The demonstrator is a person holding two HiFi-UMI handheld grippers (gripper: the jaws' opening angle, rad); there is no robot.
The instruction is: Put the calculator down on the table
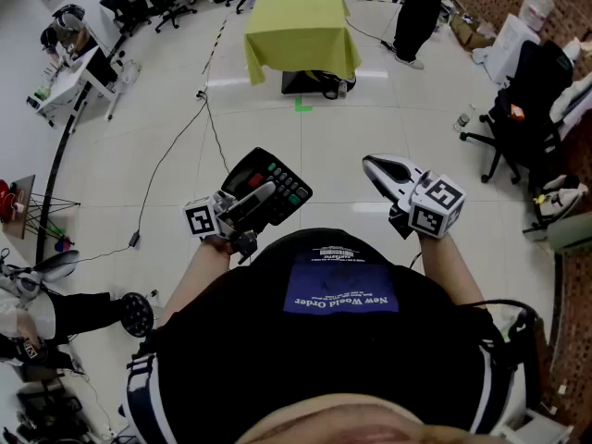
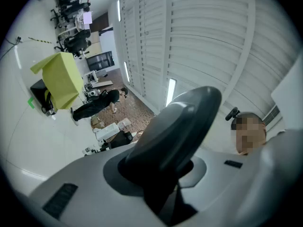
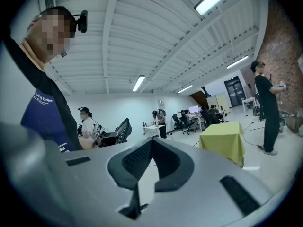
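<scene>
In the head view my left gripper (image 1: 262,199) is shut on a black calculator (image 1: 270,185) with coloured keys, held face up in front of my chest and above the floor. In the left gripper view the calculator (image 2: 184,122) fills the middle as a dark grey shape between the jaws. My right gripper (image 1: 375,166) is level beside it, to the right, shut with nothing in it; its dark pads meet at the tips (image 3: 151,143). The table (image 1: 301,30), draped in a yellow-green cloth, stands some way off across the floor, straight ahead.
A black box (image 1: 310,83) sits on the floor under the table. A person (image 1: 416,12) stands just right of it. A cable (image 1: 171,155) runs over the white floor on the left. Office chairs (image 1: 523,109) stand at right, desks (image 1: 74,72) at far left.
</scene>
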